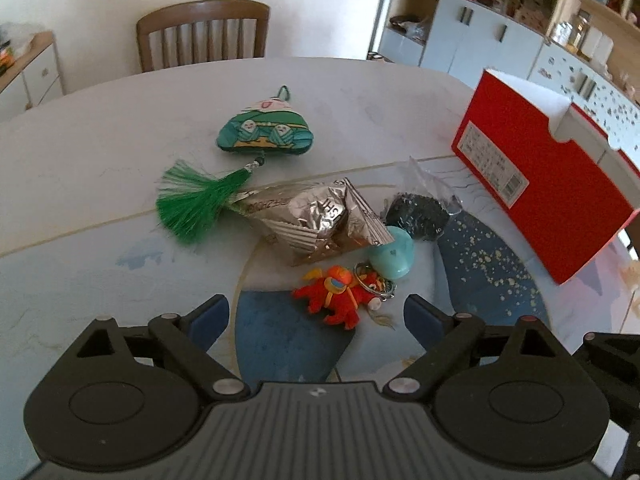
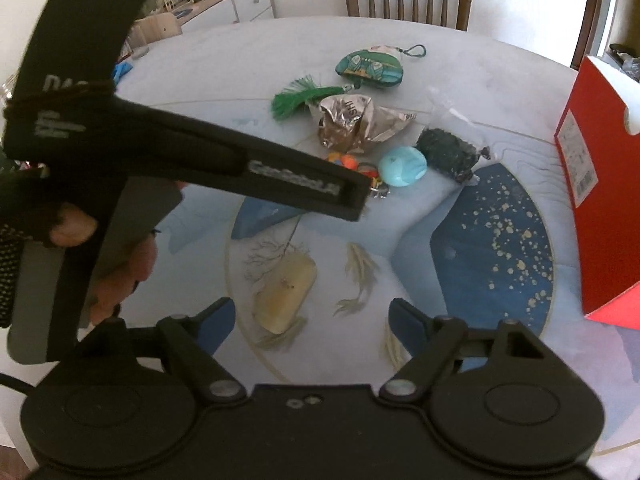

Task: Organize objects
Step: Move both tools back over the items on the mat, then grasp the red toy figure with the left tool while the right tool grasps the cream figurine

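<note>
While my left hand-held gripper (image 1: 316,316) hangs spread and empty over the red plush keychain (image 1: 340,294), the foil bag (image 1: 320,220) at twelve o'clock and teal egg (image 1: 392,252) at one crowd it; I could snag its ring and drag them across the desk (image 1: 80,160)

Ahead of the blue-padded fingers (image 1: 212,316): an orange-red toy (image 1: 334,296), a teal egg (image 1: 392,252), crinkled silver foil (image 1: 320,216), a green tassel (image 1: 192,204) on a green patterned pouch (image 1: 264,134). Rightward, a red box (image 1: 532,176).

Left gripper (image 1: 316,320) fingers (image 1: 210,316) apart above red plush keychain (image 1: 340,296).
</note>
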Action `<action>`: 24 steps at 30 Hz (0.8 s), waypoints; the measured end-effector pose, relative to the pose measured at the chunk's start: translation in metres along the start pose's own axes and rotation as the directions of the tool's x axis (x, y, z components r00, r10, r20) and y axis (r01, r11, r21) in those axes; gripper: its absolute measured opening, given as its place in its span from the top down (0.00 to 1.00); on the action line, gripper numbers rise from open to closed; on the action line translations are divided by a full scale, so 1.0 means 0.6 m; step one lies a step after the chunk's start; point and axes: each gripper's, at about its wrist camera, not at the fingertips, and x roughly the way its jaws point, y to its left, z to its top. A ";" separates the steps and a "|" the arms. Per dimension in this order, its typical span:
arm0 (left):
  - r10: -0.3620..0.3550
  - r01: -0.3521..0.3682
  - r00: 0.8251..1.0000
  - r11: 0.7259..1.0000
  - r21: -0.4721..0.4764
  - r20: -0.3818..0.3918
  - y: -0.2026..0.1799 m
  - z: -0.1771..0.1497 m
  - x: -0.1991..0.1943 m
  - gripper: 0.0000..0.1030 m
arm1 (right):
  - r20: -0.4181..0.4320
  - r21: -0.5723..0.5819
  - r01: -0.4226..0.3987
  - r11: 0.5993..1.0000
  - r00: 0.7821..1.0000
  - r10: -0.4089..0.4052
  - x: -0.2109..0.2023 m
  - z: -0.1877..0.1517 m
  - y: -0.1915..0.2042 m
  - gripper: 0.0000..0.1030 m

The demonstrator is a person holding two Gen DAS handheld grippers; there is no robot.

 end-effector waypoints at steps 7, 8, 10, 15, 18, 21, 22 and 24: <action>0.020 -0.020 1.000 0.999 0.043 0.003 -0.008 0.002 0.021 0.08 | -0.011 -0.011 -0.007 1.000 1.000 0.007 0.015 0.007 0.008 0.27; 0.022 -0.022 1.000 0.999 0.048 0.007 -0.009 0.003 0.023 0.08 | -0.013 -0.013 -0.007 1.000 1.000 0.006 0.016 0.008 0.009 0.28; 0.032 -0.033 0.999 0.998 0.061 0.010 -0.013 0.003 0.026 0.08 | -0.011 -0.023 -0.004 1.000 1.000 0.004 0.019 0.010 0.011 0.30; 0.052 -0.055 0.998 0.993 0.105 0.024 -0.026 -0.002 0.031 0.08 | -0.005 -0.042 0.003 0.999 1.000 -0.003 0.021 0.012 0.018 0.39; 0.063 -0.066 0.998 0.991 0.120 0.029 -0.031 -0.003 0.033 0.08 | -0.002 -0.054 0.007 0.999 1.000 -0.007 0.021 0.014 0.020 0.46; 0.056 -0.060 0.998 0.992 0.116 0.036 -0.033 -0.004 0.032 0.09 | 0.001 -0.050 0.008 0.999 1.000 -0.008 0.020 0.014 0.020 0.51; 0.058 -0.062 0.998 0.991 0.120 0.041 -0.035 -0.005 0.032 0.10 | 0.002 -0.051 0.005 0.999 1.000 -0.005 0.020 0.014 0.020 0.52; 0.061 -0.067 0.997 0.989 0.133 0.048 -0.039 -0.007 0.031 0.16 | 0.005 -0.054 0.001 0.999 1.000 -0.001 0.020 0.013 0.022 0.55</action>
